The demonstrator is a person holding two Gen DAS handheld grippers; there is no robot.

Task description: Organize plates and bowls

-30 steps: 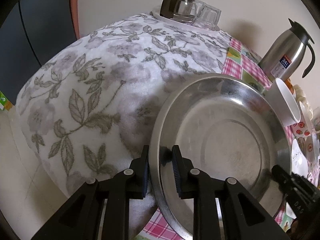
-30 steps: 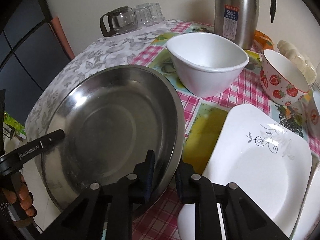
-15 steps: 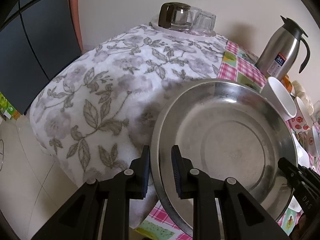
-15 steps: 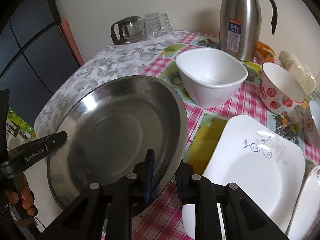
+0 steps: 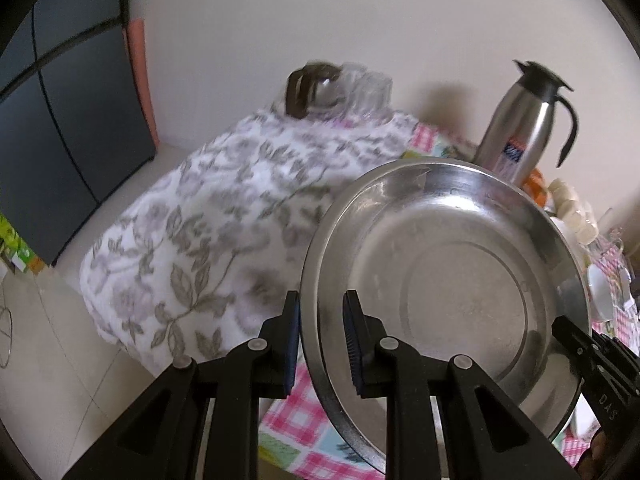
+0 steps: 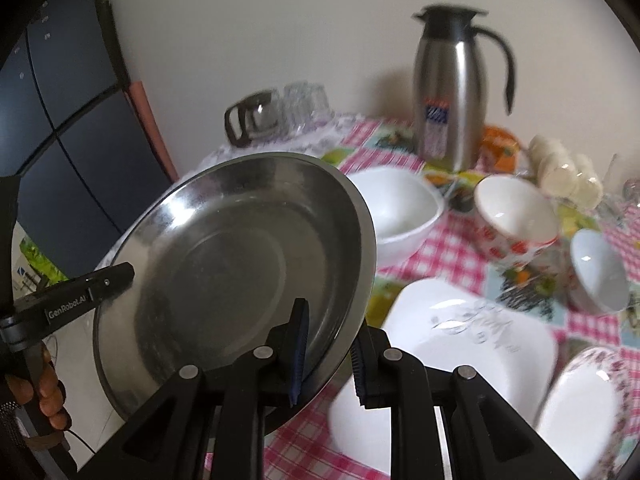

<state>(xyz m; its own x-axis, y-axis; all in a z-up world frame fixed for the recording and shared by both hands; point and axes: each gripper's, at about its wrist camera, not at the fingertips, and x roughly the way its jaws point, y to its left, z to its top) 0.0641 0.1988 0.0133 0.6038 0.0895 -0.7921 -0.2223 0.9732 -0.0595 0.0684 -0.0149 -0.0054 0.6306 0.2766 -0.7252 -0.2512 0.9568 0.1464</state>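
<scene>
A large round steel plate (image 5: 448,280) hangs tilted above the table edge, held by both grippers on opposite sides of its rim. My left gripper (image 5: 322,300) is shut on the plate's left rim, one blue pad inside and one outside. In the right wrist view the steel plate (image 6: 224,272) fills the left half, and my right gripper (image 6: 330,324) is shut on its right rim. The left gripper (image 6: 80,296) shows there at the far rim, with a hand (image 6: 44,392) on its handle. The right gripper (image 5: 592,352) appears at the left wrist view's lower right.
On the pink checked tablecloth (image 6: 452,248) stand a white bowl (image 6: 400,216), a strawberry bowl (image 6: 516,220), a small white bowl (image 6: 596,276), a white square plate (image 6: 460,344), a floral-rimmed plate (image 6: 580,400) and a steel jug (image 6: 452,100). Glass cups (image 5: 332,92) sit beyond a floral cloth (image 5: 200,240).
Both grippers have risen together with the steel plate between them. The table, cloth and dishes now lie farther below, and more wall and floor show.
</scene>
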